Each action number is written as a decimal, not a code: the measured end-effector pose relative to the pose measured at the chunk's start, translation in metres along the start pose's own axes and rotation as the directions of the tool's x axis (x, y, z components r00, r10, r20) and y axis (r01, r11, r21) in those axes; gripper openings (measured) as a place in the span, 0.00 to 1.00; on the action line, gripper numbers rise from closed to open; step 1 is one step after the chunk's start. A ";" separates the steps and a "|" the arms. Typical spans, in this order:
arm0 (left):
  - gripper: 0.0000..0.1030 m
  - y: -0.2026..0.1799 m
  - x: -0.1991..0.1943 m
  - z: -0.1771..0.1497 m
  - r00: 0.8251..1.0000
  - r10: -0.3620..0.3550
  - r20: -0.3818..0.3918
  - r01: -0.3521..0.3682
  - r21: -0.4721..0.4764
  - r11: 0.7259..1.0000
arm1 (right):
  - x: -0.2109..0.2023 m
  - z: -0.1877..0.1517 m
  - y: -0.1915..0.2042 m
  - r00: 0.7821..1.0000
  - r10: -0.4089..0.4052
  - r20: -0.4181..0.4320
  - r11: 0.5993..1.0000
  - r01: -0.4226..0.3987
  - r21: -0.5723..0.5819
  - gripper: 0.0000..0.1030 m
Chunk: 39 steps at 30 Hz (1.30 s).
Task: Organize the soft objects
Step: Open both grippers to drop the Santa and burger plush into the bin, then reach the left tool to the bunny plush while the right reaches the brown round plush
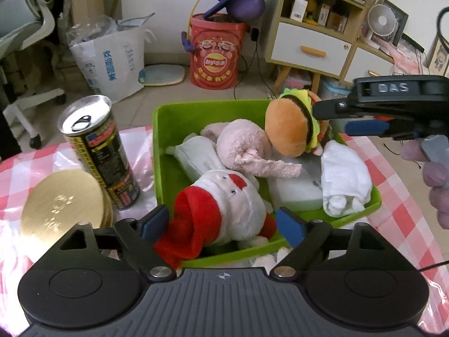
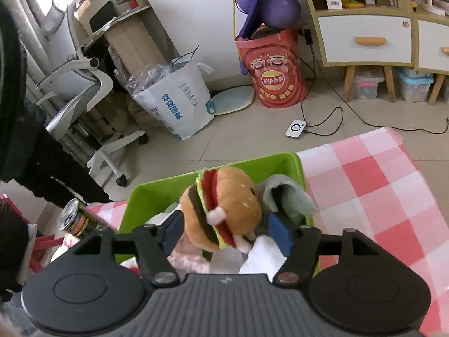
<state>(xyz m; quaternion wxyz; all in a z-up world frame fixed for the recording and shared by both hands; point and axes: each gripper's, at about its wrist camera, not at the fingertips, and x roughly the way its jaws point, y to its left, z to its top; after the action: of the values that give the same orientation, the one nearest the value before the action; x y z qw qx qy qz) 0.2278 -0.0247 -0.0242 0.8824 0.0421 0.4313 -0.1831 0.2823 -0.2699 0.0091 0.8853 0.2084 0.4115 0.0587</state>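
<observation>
A green bin [image 1: 162, 151] on the pink checked table holds soft things: a white and red plush [image 1: 233, 199], a pink plush [image 1: 247, 148], a burger plush [image 1: 291, 126], a white rolled cloth [image 1: 342, 177] and a white pouch [image 1: 196, 154]. My left gripper [image 1: 223, 221] is open, its pads on either side of the white and red plush at the bin's near edge. My right gripper [image 2: 224, 231] is open around the burger plush [image 2: 224, 207], which rests in the green bin [image 2: 146, 196]. It enters the left wrist view from the right [image 1: 348, 118].
A drink can [image 1: 98, 148] and a gold round lid [image 1: 64, 205] stand left of the bin. Beyond the table on the floor are a red Lay's bucket [image 1: 216, 53], a white bag [image 1: 112, 59], an office chair [image 2: 84, 90] and a wooden cabinet [image 1: 317, 28].
</observation>
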 end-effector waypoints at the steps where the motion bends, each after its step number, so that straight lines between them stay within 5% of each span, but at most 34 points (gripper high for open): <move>1: 0.80 -0.001 -0.005 -0.001 1.000 -0.004 0.000 0.004 -0.004 1.000 | -0.007 -0.001 0.000 1.000 -0.001 0.004 1.000 0.001 -0.001 0.46; 18: 0.94 0.013 -0.078 -0.058 0.999 0.025 0.027 -0.022 -0.104 0.994 | -0.110 -0.054 0.001 1.000 -0.003 0.020 1.000 0.003 -0.004 0.59; 35: 0.95 0.009 -0.108 -0.138 1.000 0.010 0.029 -0.003 -0.234 0.972 | -0.130 -0.153 0.003 0.997 -0.070 -0.016 0.996 0.069 -0.058 0.59; 39: 0.95 0.003 -0.105 -0.149 0.999 0.051 0.014 -0.046 -0.247 0.968 | -0.126 -0.179 0.000 0.997 -0.076 -0.015 0.995 0.075 -0.072 0.59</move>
<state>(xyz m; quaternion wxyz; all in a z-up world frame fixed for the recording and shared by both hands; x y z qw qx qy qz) 0.0590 0.0427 -0.0364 0.8893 -0.0592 0.4407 -0.1069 0.0651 -0.2472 -0.0054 0.8900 0.1606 0.4247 0.0415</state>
